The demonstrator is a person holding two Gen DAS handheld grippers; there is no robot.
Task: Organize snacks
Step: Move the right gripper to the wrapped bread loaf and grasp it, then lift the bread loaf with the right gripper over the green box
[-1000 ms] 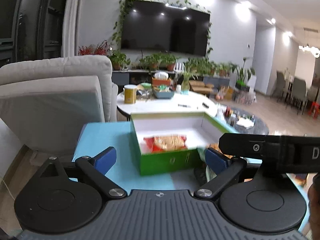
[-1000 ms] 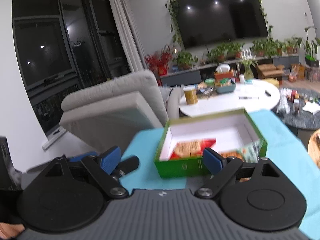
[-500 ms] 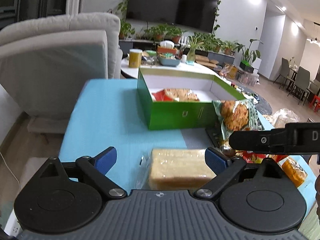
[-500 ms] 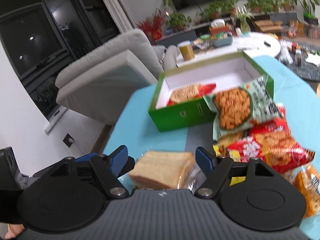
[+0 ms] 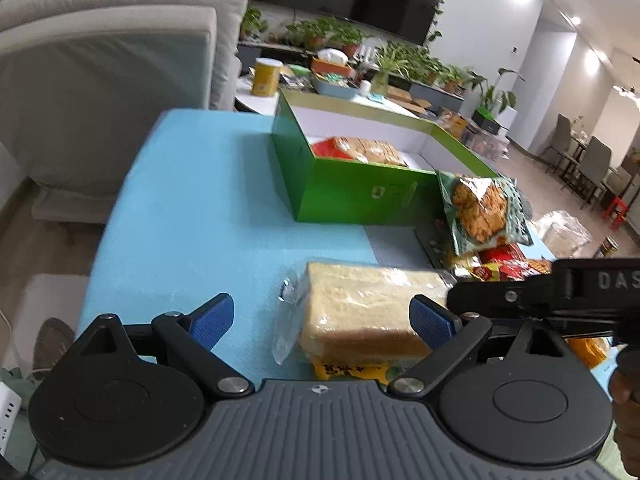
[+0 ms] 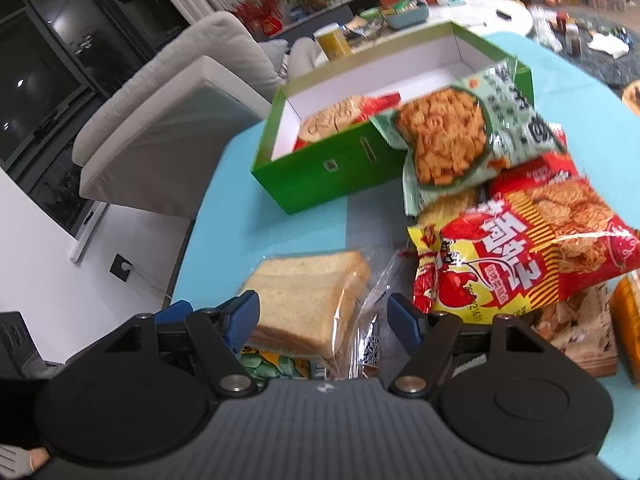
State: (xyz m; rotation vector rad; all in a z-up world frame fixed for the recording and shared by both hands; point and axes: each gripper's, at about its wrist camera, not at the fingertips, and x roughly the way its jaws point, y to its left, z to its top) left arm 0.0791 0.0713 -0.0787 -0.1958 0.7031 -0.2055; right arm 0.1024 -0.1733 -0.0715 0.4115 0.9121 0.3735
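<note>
Sofa (image 5: 100, 80) in pale grey at the upper left of the left wrist view, beyond the edge of the turquoise desk (image 5: 192, 208). Near lower centre, left claw (image 5: 322, 320) spread wide, blue pads on either side of the wrapped bread pack (image 5: 360, 312): left pad well clear of the wrapper, right pad just beside the loaf's right edge. Lying flat on the desk, that bread pack, with a yellow printed packet peeking out beneath it. Farther back at centre, open green box (image 5: 360, 196) with a white lining and a cracker pack (image 5: 360, 150) inside, toward its left end. Leaning against the box's right front corner, green snack bag (image 5: 484, 208). In the right wrist view, right claw (image 6: 324, 320) at a middling spread around the same bread pack, left pad at the crust's edge, contact impossible to tell, right pad beside the clear wrapper tail. Right of that, red snack bag (image 6: 520, 248) piled under the green one, on top of more packets at the frame's right edge.
</note>
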